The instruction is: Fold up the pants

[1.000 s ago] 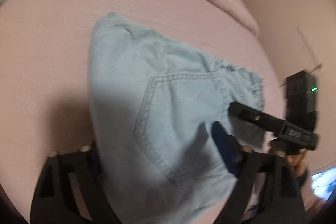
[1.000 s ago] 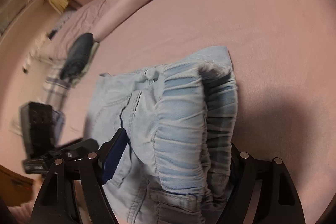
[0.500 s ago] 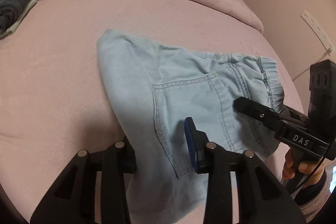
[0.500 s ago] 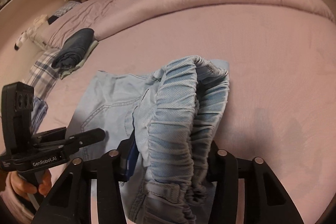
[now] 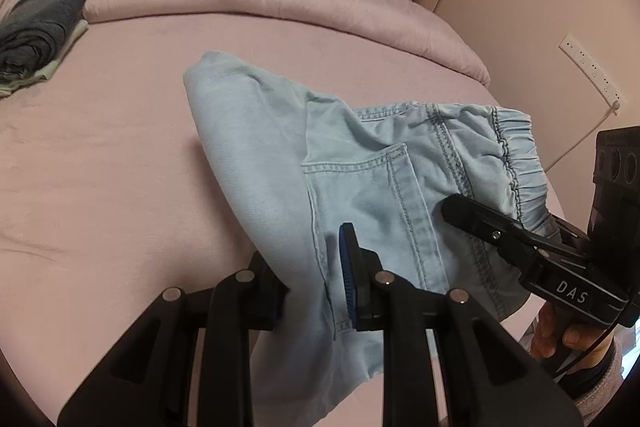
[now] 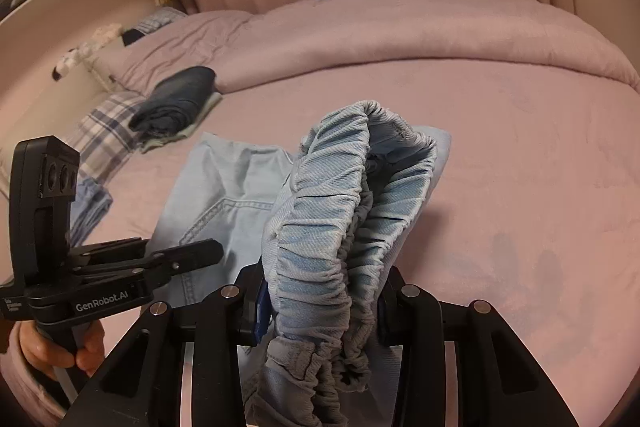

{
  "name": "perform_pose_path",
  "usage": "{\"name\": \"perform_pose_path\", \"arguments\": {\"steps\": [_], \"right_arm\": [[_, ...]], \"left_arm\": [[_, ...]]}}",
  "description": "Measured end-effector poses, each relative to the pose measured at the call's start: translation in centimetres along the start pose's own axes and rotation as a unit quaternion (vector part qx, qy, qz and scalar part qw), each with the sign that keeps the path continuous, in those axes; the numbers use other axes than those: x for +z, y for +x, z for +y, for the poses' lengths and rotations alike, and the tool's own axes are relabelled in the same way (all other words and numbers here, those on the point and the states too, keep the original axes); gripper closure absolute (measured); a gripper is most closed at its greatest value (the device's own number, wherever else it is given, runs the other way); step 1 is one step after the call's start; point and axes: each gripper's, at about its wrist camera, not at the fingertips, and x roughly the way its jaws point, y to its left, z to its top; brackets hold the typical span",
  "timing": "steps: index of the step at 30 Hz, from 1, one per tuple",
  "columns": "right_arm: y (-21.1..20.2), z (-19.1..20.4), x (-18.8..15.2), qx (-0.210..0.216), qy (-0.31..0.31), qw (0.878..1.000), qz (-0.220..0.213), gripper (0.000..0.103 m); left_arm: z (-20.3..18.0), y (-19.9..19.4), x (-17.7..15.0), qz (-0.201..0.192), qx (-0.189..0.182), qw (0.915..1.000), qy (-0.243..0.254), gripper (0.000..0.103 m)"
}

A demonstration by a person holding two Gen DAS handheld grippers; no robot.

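Pink bed (image 5: 100, 167): light-blue denim pants (image 5: 360, 179) half-folded. Left gripper (image 5: 312, 279) jaws closing on side seam, right gripper (image 6: 320, 303) jaws closing on elastic waistband (image 6: 332, 227) between them; final fold remains.

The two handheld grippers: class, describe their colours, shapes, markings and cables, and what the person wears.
The left gripper and right gripper are matte black plastic with angular fingers, silver pivot screws and blue pads. White lettering reads "GenRobot.AI" on the left, "DAS" on the right. A thin black cable trails from the right handle. Pale grey-pink knit cuffs cover both wrists.
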Motion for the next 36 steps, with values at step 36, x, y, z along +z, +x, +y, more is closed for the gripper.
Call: {"name": "perform_pose_path", "arguments": {"steps": [36], "right_arm": [[1.7,6.8,3.3,0.035,-0.064,0.997,-0.019,0.062]], "left_arm": [[3.8,-4.6,1.9,-0.043,0.033,0.9984,-0.017,0.082]]}}
